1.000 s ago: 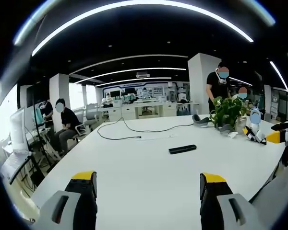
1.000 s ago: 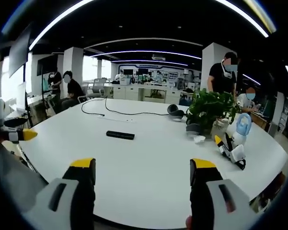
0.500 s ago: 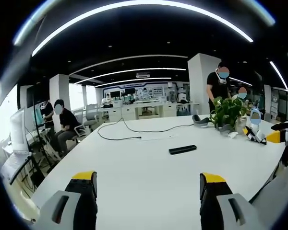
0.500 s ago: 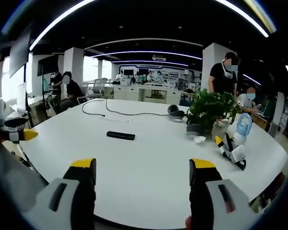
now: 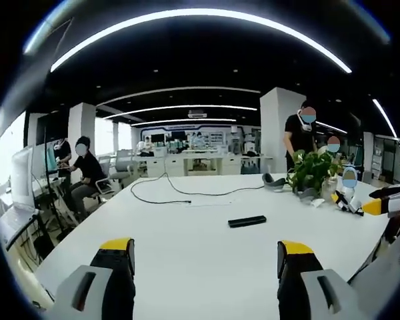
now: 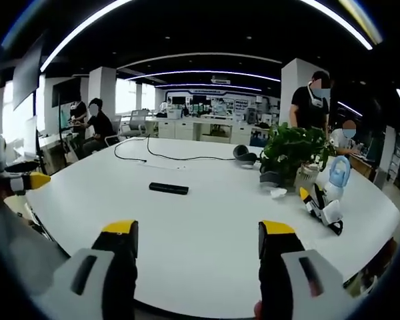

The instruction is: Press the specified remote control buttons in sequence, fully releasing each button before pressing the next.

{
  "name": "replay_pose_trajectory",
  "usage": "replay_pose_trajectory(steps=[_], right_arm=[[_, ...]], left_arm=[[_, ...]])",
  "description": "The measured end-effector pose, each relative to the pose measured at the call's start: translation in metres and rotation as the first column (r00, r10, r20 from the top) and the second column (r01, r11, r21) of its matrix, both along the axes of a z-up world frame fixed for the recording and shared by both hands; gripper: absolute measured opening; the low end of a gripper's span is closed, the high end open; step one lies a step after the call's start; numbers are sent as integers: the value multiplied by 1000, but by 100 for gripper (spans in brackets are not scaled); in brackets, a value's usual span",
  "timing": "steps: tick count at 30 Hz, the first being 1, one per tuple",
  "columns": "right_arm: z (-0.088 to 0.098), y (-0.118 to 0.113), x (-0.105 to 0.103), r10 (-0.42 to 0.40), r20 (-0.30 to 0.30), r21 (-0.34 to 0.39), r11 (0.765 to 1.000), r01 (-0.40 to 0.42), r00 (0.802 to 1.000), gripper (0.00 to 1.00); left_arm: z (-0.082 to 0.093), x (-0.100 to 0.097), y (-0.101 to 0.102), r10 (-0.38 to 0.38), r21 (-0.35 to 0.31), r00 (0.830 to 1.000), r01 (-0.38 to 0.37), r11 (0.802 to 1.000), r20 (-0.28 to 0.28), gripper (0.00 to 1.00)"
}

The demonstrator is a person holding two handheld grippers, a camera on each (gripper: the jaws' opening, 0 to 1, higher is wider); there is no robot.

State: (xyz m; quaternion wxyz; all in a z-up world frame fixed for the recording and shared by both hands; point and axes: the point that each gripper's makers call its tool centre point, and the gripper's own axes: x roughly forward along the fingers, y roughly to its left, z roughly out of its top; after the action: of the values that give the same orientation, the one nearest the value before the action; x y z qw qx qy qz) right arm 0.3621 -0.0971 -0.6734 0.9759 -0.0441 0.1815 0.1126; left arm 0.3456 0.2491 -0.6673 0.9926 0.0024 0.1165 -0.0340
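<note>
A slim black remote control (image 5: 247,221) lies flat near the middle of the big white table (image 5: 187,260); the right gripper view has the remote control (image 6: 169,189) left of centre. My left gripper (image 5: 205,257) is open, well short of the remote, over the near part of the table. My right gripper (image 6: 197,240) is open too, above the near table edge, with nothing between its yellow-tipped fingers (image 6: 275,230). The right gripper's yellow tip enters the left gripper view at its right edge (image 5: 380,204); the left gripper's tip (image 6: 27,181) enters the right gripper view from the left.
A potted green plant (image 6: 290,155) stands at the table's far right beside a small white and blue toy robot (image 6: 331,190). A black cable (image 6: 153,155) snakes across the far side near a grey headset (image 6: 243,157). One person (image 6: 311,100) stands behind the plant; others sit at far desks.
The left gripper view has tilted and shifted slightly, so the scene sits a little lower and further left. My right gripper's jaws have narrowed a little. The remote has not moved.
</note>
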Motion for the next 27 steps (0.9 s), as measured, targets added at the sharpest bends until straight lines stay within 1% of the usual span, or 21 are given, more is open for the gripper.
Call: replay_pose_trajectory(steps=[1, 3, 5, 7, 9, 10, 11, 12, 13, 14, 17, 19, 22, 25, 27], right_arm=[[0, 0, 0, 3, 0, -1, 1000, -3, 1000, 75], [0, 1, 0, 4, 1, -2, 1000, -4, 1000, 74], [-1, 1, 0, 4, -4, -2, 1000, -4, 1000, 73], [-1, 1, 0, 4, -8, -4, 1000, -4, 1000, 72], [-2, 1, 0, 5, -14, -9, 1000, -5, 1000, 71], [-2, 1, 0, 6, -12, -10, 1000, -7, 1000, 71], [-2, 1, 0, 7, -10, -10, 1000, -7, 1000, 71], [-2, 1, 0, 7, -10, -10, 1000, -7, 1000, 71], [-2, 1, -1, 6, -10, -10, 1000, -6, 1000, 71], [-2, 1, -1, 5, -12, -10, 1000, -5, 1000, 70], [-2, 0, 0, 1, -13, -9, 1000, -1, 1000, 69], [-3, 0, -1, 2, -18, -10, 1000, -2, 1000, 68], [-5, 1, -1, 7, -27, -19, 1000, -7, 1000, 66], [-6, 1, -1, 10, -32, -27, 1000, -11, 999, 66], [-8, 2, -1, 15, -40, -30, 999, -16, 999, 64]], left_arm=[[-1, 1, -1, -19, 10, 1000, 19, 1000, -7, 92], [0, 4, 0, -23, 30, 1000, 23, 999, -11, 92], [1, 6, -2, -45, 36, 999, 46, 998, -26, 92], [8, 11, -2, -59, 44, 998, 60, 997, -15, 91], [15, 16, -5, -82, 74, 997, 82, 994, -3, 88], [20, 20, -8, -109, 114, 994, 107, 988, 11, 87], [21, 23, -10, -121, 143, 993, 119, 983, 10, 88], [21, 26, -12, -136, 176, 991, 134, 975, -5, 88], [19, 29, -14, -147, 190, 989, 148, 970, -22, 88], [17, 31, -16, -158, 199, 986, 164, 966, -43, 88], [18, 41, -22, -191, 229, 980, 197, 953, -50, 88], [15, 47, -23, -208, 250, 975, 222, 942, -83, 88], [16, 56, -25, -233, 263, 968, 250, 932, -97, 88], [16, 66, -29, -263, 268, 958, 284, 921, -112, 91], [15, 73, -31, -283, 268, 950, 308, 913, -130, 92]])
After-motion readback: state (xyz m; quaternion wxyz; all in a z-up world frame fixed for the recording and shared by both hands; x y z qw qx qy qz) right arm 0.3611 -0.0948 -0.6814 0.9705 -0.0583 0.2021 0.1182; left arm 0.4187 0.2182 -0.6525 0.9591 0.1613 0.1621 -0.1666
